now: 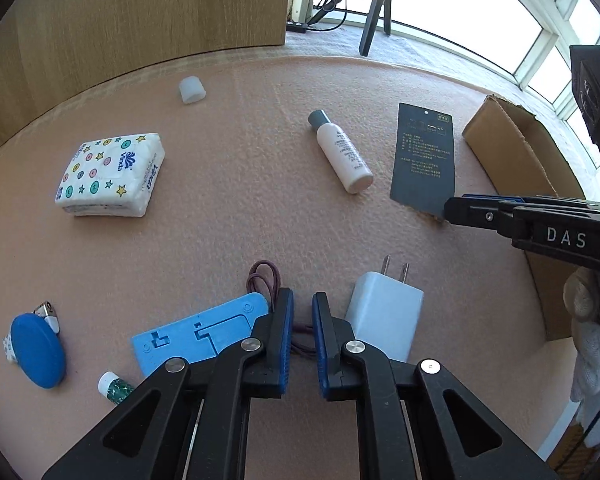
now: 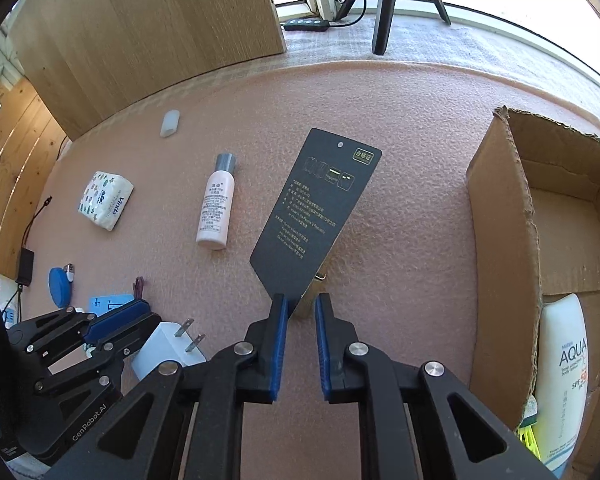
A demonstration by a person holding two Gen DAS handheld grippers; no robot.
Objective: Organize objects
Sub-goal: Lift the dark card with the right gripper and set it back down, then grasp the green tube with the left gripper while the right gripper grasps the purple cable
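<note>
- Dark grey printed card (image 2: 316,208), a stiff hang tag, is up off the pink foam mat (image 1: 240,220) and tilted. Only its bottom corner sits in the right gripper (image 2: 300,304), whose jaws are nearly closed on it.
- A corner pinch lets the card swing, so carry it slowly and keep its flat face level with the direction of travel.
- The open brown cardboard box (image 2: 500,240) stands at 3 o'clock from the card in the right wrist view. A white sunscreen bottle (image 2: 564,360) already lies inside, at its near end.
- Clear the box's ragged near wall first, then lower the card over the bare floor at the far end before opening the jaws.
- The left gripper (image 1: 302,304) is drawn in to a narrow gap, and strands of a purple elastic hair band (image 1: 264,276) run between its pads. It appears to be pinching them.
- A white plug-in charger (image 1: 384,320) lies at 3 o'clock of those pads and a light blue plastic plate (image 1: 204,332) at 9 o'clock. Lift the band straight up so that neither gets dragged.
- Keep the two tools apart and let one reach the box at a time.
</note>
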